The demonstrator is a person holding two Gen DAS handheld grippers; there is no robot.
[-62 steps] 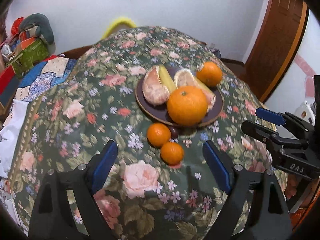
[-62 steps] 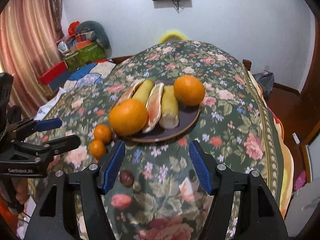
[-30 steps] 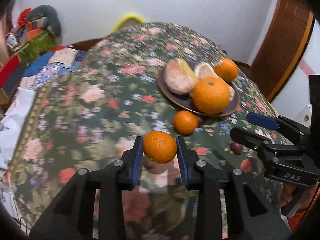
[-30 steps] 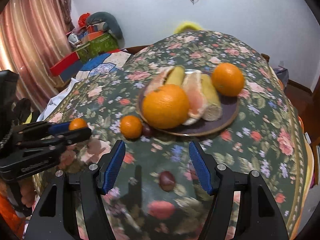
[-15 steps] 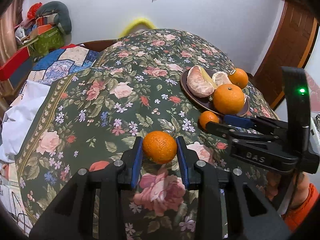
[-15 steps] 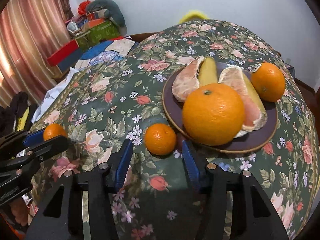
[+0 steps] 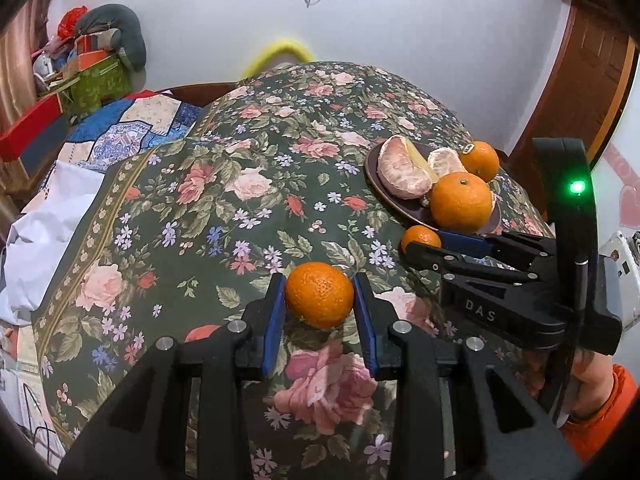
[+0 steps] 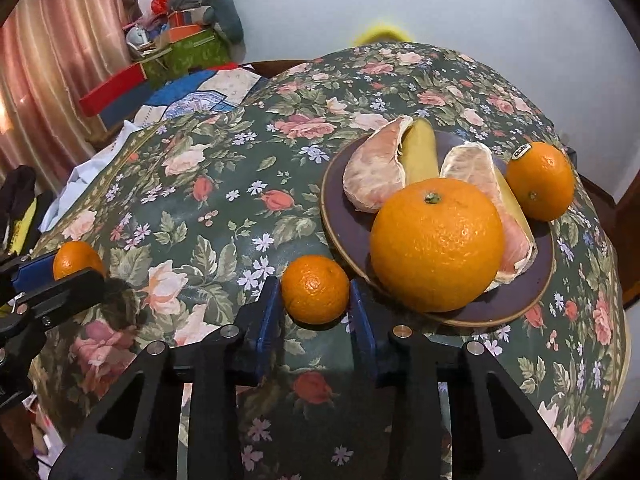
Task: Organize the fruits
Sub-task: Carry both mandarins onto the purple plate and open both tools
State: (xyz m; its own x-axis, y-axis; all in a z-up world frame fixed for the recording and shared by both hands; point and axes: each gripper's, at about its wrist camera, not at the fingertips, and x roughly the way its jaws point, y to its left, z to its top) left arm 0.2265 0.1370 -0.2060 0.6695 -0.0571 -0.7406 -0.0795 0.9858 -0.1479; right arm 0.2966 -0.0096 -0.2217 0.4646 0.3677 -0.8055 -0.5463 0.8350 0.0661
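Since a second ago, the right gripper (image 8: pixel 315 312) has been brought from open air near the plate (image 8: pixel 340 216) down around the second mandarin (image 8: pixel 315 289), just left of the plate rim. Its jaws are narrowed beside the fruit; contact cannot be confirmed. The left gripper (image 7: pixel 320 308) is kept closed on the first mandarin (image 7: pixel 319 294), held above the floral cloth (image 7: pixel 200 208). Both loose mandarins are judged ready for transfer. Each is small, round, bright orange, with dimpled skin.
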